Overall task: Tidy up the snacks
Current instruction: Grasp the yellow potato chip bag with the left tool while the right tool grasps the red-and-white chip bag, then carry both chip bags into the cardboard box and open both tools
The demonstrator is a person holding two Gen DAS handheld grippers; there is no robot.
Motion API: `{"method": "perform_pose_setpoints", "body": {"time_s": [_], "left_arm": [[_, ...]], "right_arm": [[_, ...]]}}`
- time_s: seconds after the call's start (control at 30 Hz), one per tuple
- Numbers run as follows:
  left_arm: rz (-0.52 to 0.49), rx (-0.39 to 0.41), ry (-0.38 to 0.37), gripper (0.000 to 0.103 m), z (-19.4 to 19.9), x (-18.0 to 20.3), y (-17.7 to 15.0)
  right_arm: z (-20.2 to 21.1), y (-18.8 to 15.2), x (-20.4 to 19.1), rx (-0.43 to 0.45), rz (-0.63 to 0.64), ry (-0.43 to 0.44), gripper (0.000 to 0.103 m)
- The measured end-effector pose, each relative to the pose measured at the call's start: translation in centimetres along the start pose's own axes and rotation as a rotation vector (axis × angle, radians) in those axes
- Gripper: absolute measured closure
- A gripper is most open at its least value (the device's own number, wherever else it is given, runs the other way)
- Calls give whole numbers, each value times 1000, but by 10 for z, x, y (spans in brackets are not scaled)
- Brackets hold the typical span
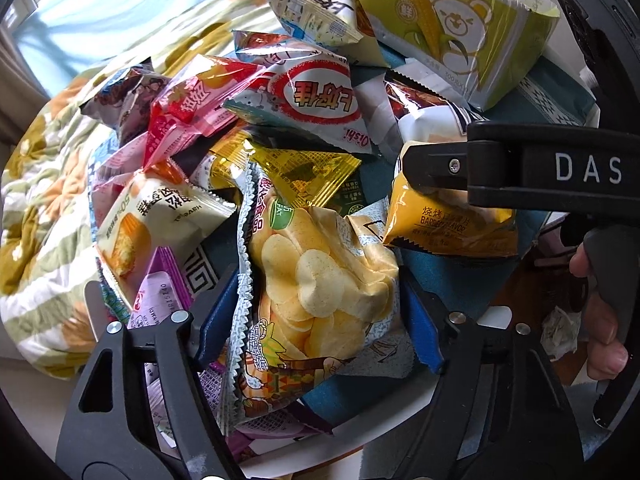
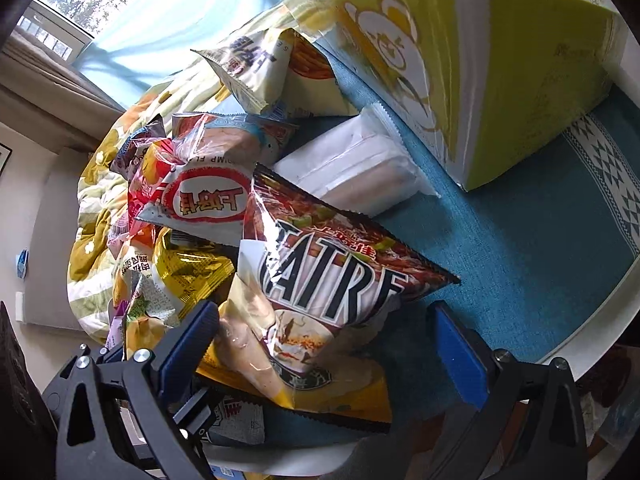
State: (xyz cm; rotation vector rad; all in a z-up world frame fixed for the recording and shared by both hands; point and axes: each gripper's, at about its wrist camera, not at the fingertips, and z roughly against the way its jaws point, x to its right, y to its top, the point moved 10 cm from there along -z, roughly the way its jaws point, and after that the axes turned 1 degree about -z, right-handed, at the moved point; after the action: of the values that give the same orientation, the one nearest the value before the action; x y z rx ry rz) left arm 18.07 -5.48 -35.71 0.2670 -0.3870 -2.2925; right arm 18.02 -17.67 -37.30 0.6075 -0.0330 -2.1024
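Note:
A pile of snack bags lies on a round table with a teal cloth (image 2: pixel 520 240). In the left wrist view my left gripper (image 1: pixel 320 316) is closed on a potato-chip bag (image 1: pixel 320 288), its blue pads pressing both sides. My right gripper (image 1: pixel 424 176) enters from the right above an orange barbecue chip bag (image 1: pixel 448 220). In the right wrist view my right gripper (image 2: pixel 328 336) is open, its pads on either side of a dark red and white chip bag (image 2: pixel 320 280); the orange bag (image 2: pixel 340 396) lies beneath it. A red-and-white Oishi bag (image 1: pixel 316 96) lies further back and also shows in the right wrist view (image 2: pixel 208 200).
A green and white carton with a bear print (image 1: pixel 460 28) stands at the back right, also in the right wrist view (image 2: pixel 480 72). A white packet (image 2: pixel 352 164) lies by it. A floral quilt (image 1: pixel 48 184) lies behind and left of the table.

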Motion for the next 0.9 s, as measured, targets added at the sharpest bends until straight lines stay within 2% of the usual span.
{"method": "perform_pose_setpoints", "body": {"time_s": [0.13,0.2,0.23,0.3,0.33,0.43,0.63,0.9], "left_arm": [[3,-4,-11,39,2,-2,1],[8,-6,-11,40,3,-3,1],[11,-4,-12,41,3,-3,1],[16,-2,-11,41,4,-4,0],[18,1,-11,41,5,-2,0],[24,8,-12,41,10,-1,0],[38,40,-10,41,29,-1,7],[71,127,4,41,76,-12,31]], "right_arm": [[-7,1,1,-6,-32,28,0],[-7,0,1,-8,-41,42,6],[-6,0,2,-11,-42,52,15],[-5,-1,2,-12,-37,51,22],[-3,-1,4,-9,-33,42,32],[2,-2,6,-6,-31,43,38],[23,5,-1,36,31,4,40],[73,21,-28,128,156,-28,41]]}}
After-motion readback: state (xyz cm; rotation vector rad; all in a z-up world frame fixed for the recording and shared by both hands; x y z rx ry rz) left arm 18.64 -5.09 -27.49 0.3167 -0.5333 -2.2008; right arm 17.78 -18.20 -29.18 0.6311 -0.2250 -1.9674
